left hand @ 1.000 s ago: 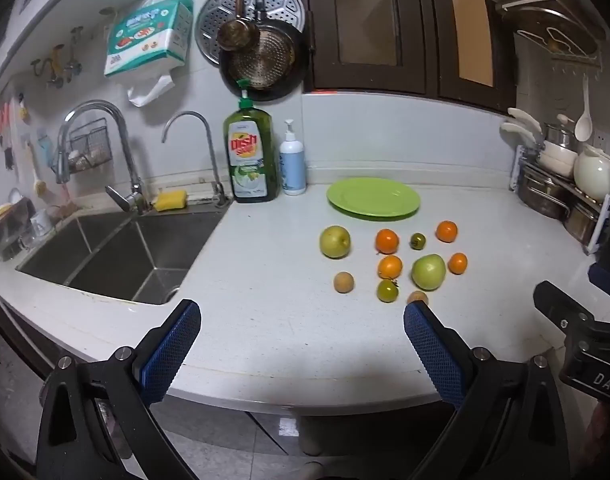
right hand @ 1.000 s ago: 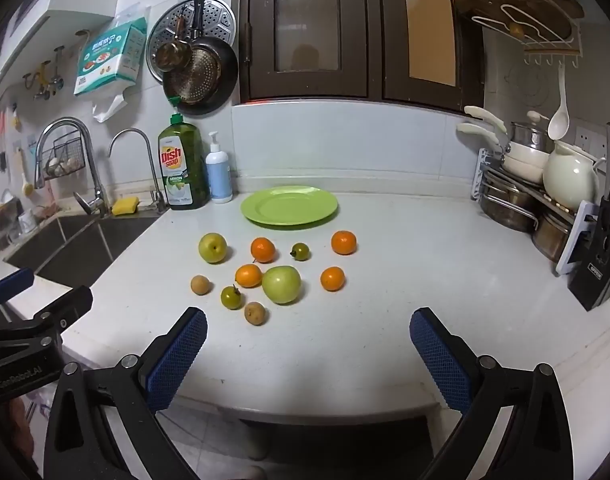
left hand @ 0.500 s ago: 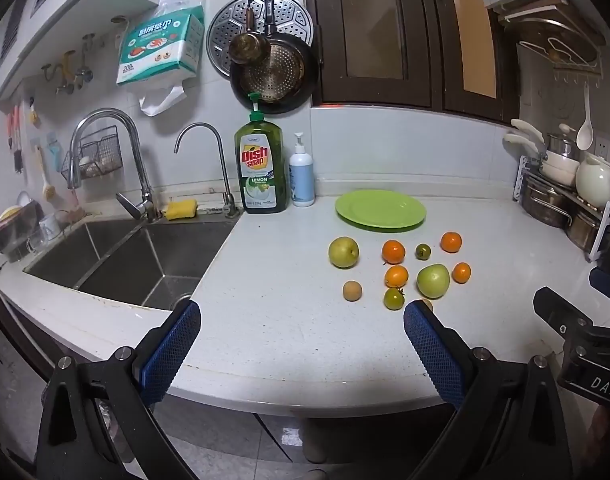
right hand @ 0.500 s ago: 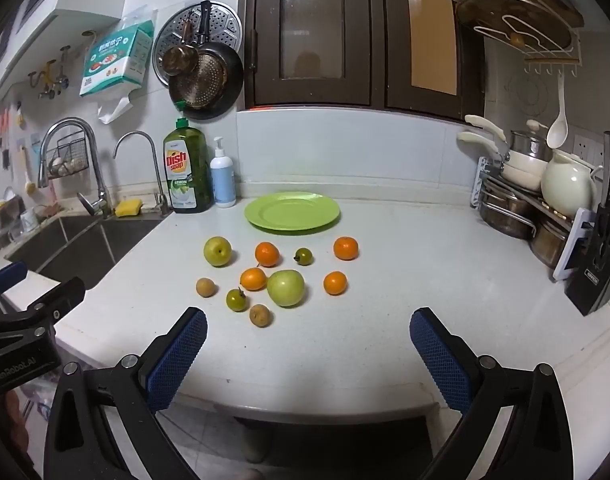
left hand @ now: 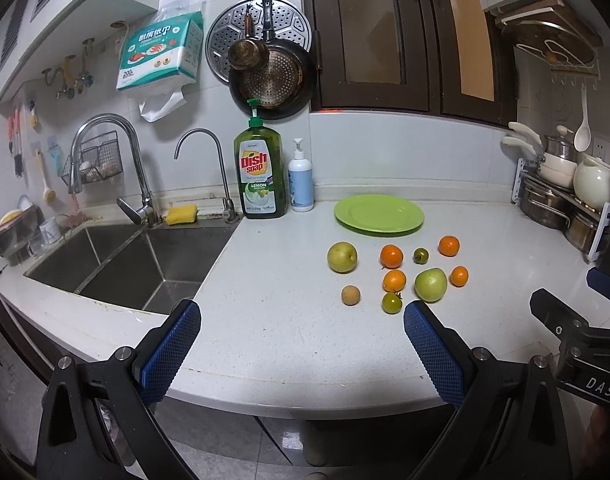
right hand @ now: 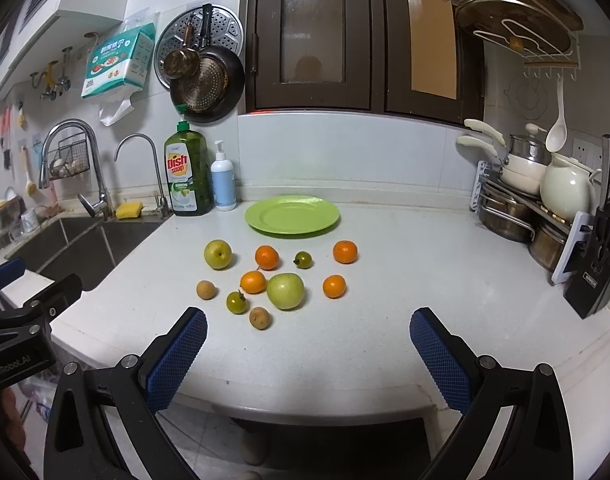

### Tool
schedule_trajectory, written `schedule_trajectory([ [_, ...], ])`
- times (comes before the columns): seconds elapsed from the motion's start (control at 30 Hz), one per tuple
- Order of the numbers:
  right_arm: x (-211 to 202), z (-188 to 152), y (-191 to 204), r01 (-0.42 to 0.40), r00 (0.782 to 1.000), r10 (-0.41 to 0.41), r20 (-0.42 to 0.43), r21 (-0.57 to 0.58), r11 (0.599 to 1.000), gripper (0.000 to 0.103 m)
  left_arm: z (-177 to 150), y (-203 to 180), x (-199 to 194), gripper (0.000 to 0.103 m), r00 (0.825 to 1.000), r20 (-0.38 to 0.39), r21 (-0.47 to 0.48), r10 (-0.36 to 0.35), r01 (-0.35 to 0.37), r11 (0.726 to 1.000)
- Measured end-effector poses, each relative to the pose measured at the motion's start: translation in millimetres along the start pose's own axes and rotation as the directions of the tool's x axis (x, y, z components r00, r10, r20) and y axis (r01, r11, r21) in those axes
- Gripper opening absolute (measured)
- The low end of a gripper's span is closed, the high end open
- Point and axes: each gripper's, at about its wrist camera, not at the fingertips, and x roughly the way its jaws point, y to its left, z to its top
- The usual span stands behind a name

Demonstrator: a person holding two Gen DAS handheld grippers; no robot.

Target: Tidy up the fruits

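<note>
Several fruits lie loose on the white counter (right hand: 385, 272) in front of an empty green plate (right hand: 292, 215) (left hand: 378, 214): a yellow-green pear (right hand: 217, 254) (left hand: 342, 256), a green apple (right hand: 285, 291) (left hand: 430, 284), several oranges such as one at the right (right hand: 345, 251) (left hand: 448, 245), small green tomatoes (right hand: 236, 302) and small brown fruits (right hand: 259, 318). My left gripper (left hand: 301, 354) hangs open over the counter's front edge, left of the fruit. Open too, my right gripper (right hand: 307, 354) hovers at the front edge, short of the fruit. Both hold nothing.
A steel sink (left hand: 121, 264) with taps lies to the left. Dish soap (right hand: 187, 174) and a white pump bottle (right hand: 223, 184) stand by the back wall. A rack of pots and a white kettle (right hand: 565, 192) fills the right side, with a knife block (right hand: 597, 272) nearer.
Both views have tilted up a little, so the fruit and plate sit slightly lower in frame. Both grippers stay open; no fruit has moved.
</note>
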Motion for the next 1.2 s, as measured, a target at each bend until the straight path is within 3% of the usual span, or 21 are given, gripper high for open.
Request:
schedule_trajectory([
  [1.2,7.8,4.1,1.3,-0.014,1.0,0.014,0.015,-0.007,1.0,0.103,9.3,-5.1,4.4,0.103,1.0,0.004,0.006,0.015,-0.015,1.0],
])
